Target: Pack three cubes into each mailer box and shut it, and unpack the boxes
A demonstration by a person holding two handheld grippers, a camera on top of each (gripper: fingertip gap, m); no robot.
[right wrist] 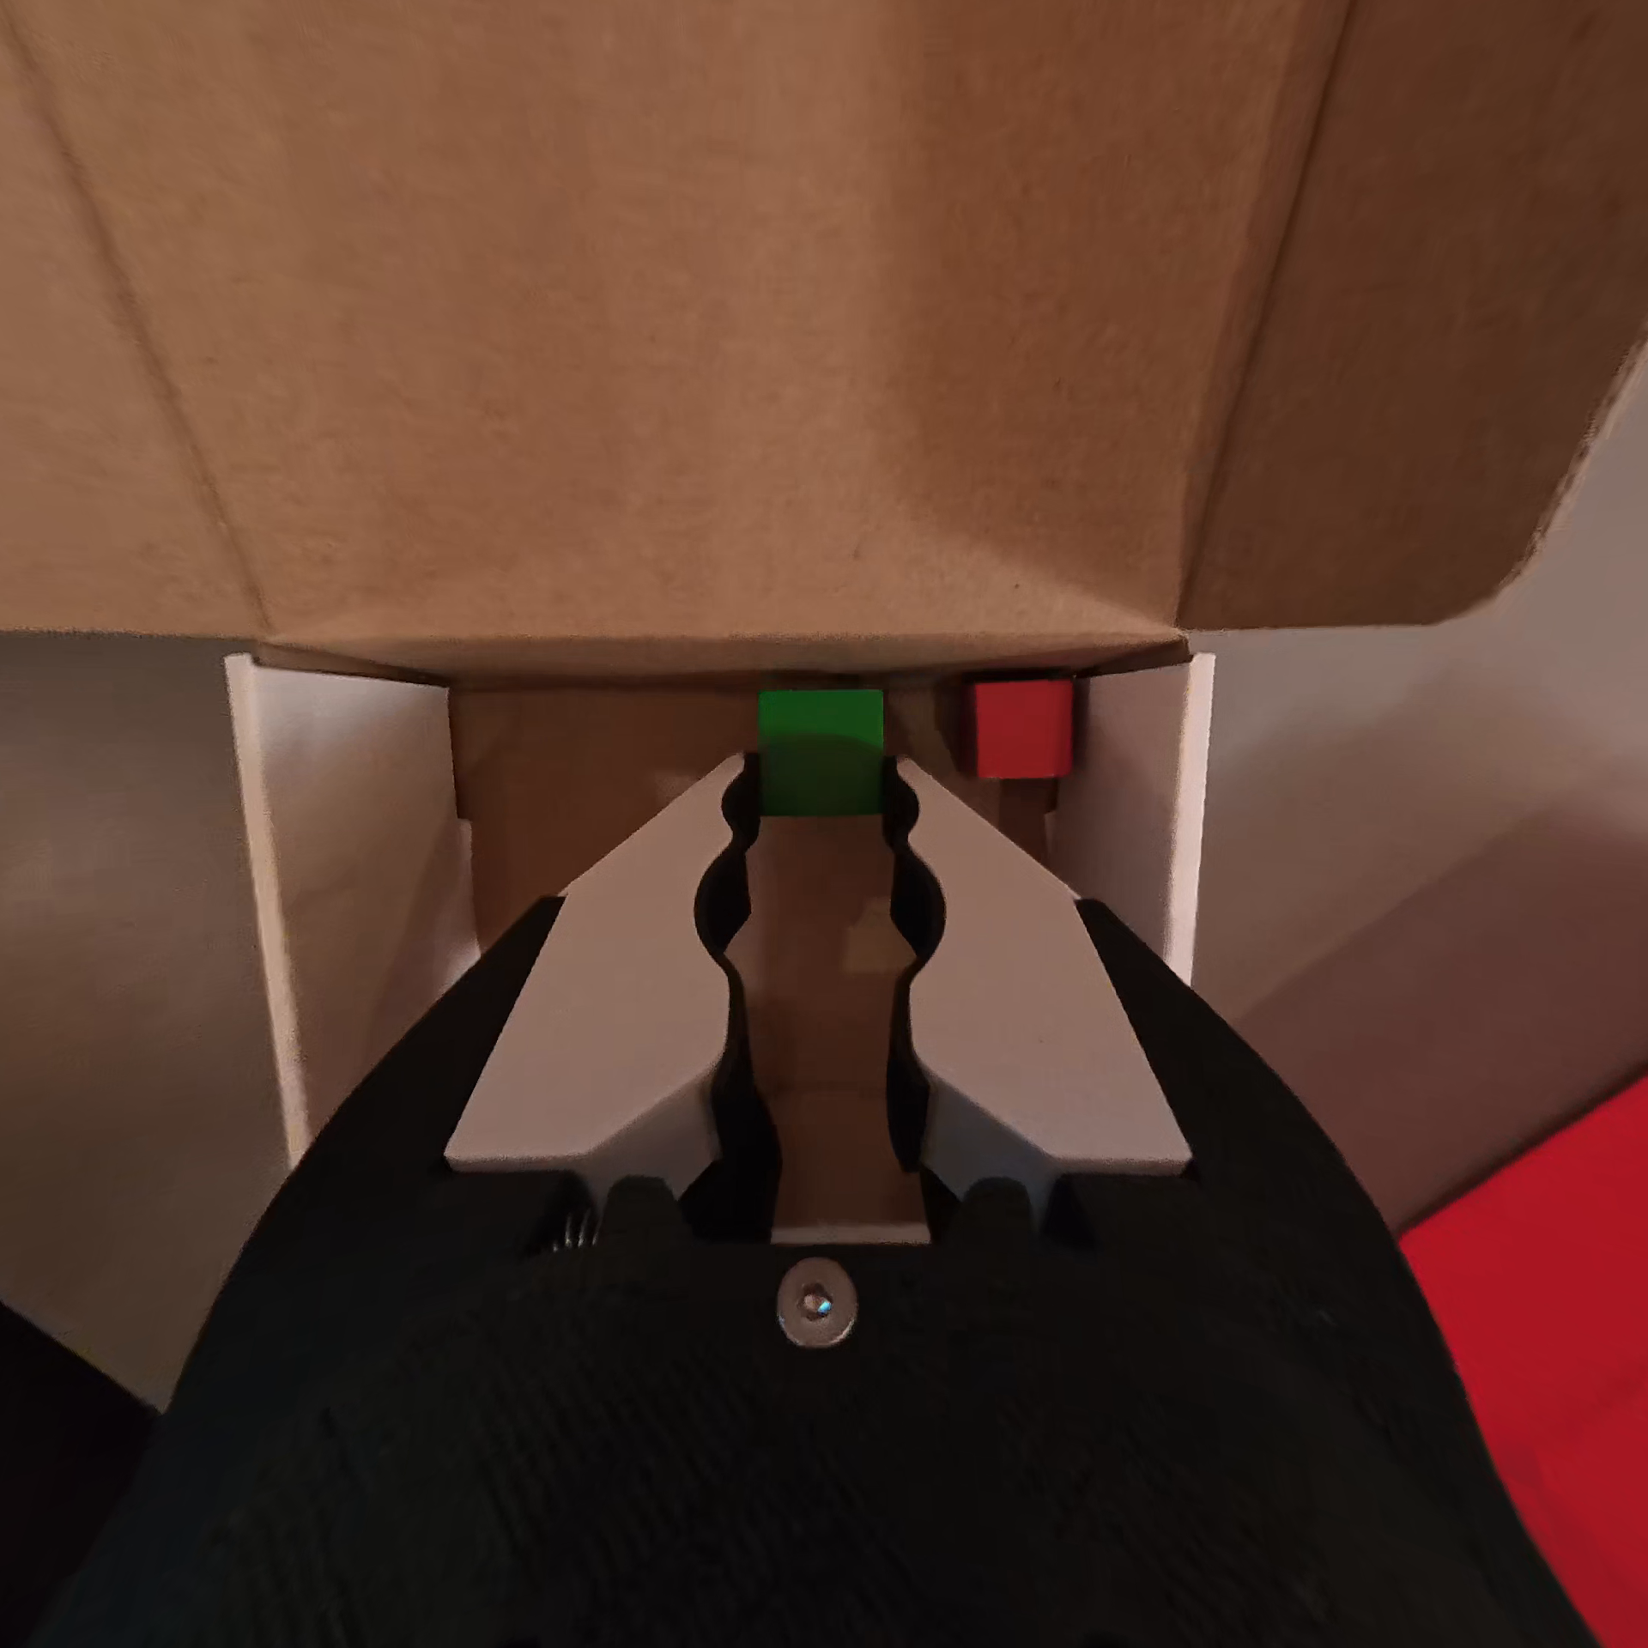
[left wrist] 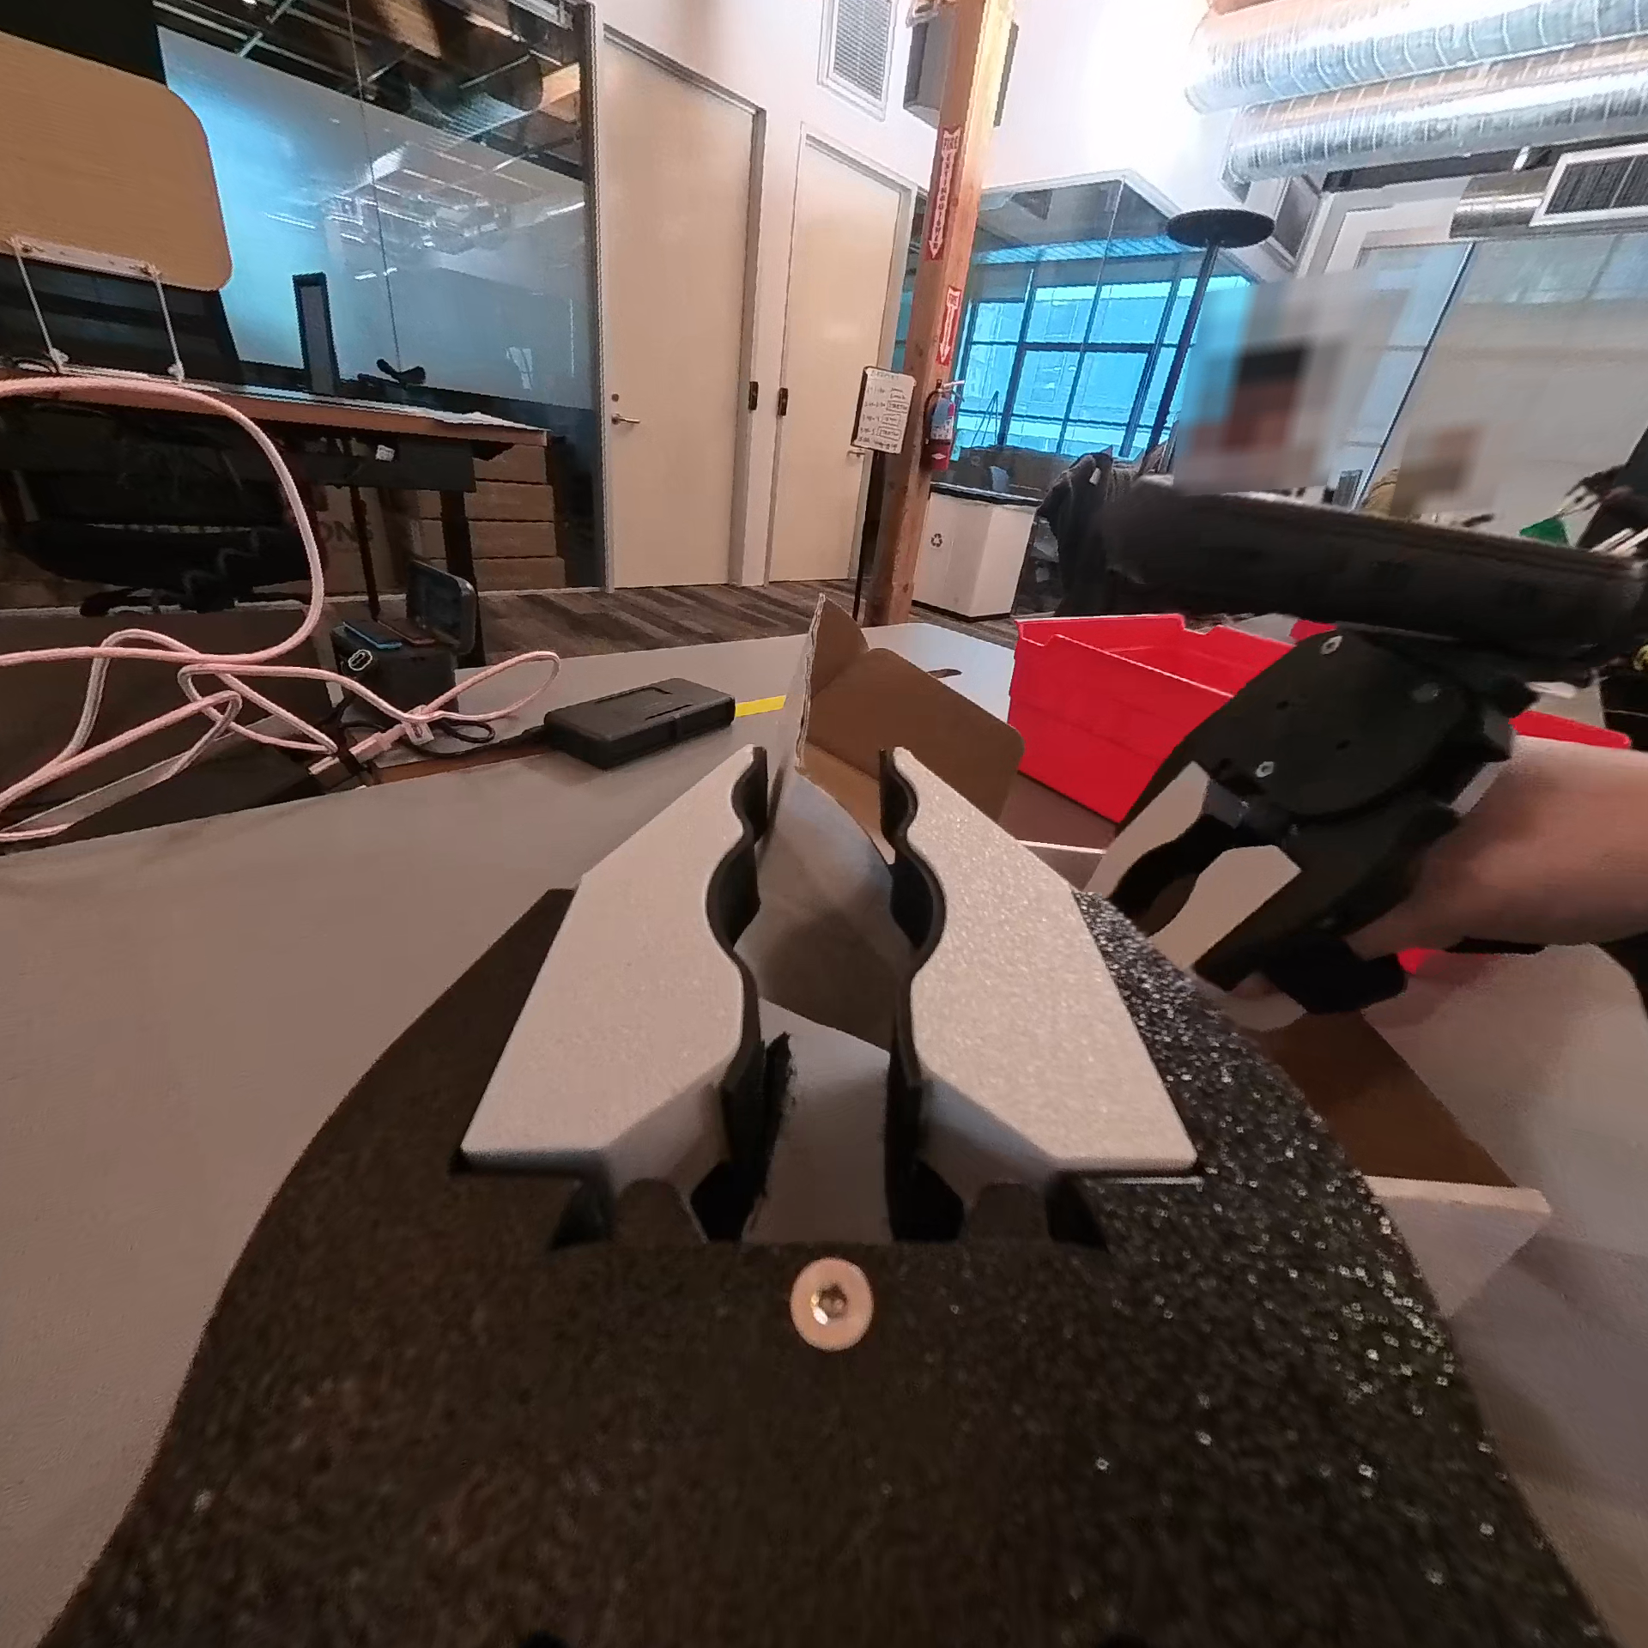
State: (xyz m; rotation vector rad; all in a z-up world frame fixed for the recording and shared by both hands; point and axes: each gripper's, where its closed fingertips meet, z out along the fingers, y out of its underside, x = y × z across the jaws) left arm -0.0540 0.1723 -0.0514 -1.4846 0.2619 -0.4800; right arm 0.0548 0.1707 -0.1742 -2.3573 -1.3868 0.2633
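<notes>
Two narrow red signs with white lettering run down the wooden post (left wrist: 936, 357), the upper sign (left wrist: 950, 192) above the lower sign (left wrist: 952, 323), and beside the post's foot a white sheet (left wrist: 883, 408) carries several handwritten lines, too small to make out. A red fire extinguisher (left wrist: 941, 426) just right of that sheet wears a pale label, and the white bin (left wrist: 972, 553) behind the post shows a small grey recycling mark. Under the desk on the left, a brown cardboard carton (left wrist: 348, 535) bears large printed letters, partly hidden by a chair, and a small white tag (left wrist: 417, 729) with print hangs on the pink cable (left wrist: 294, 499).
</notes>
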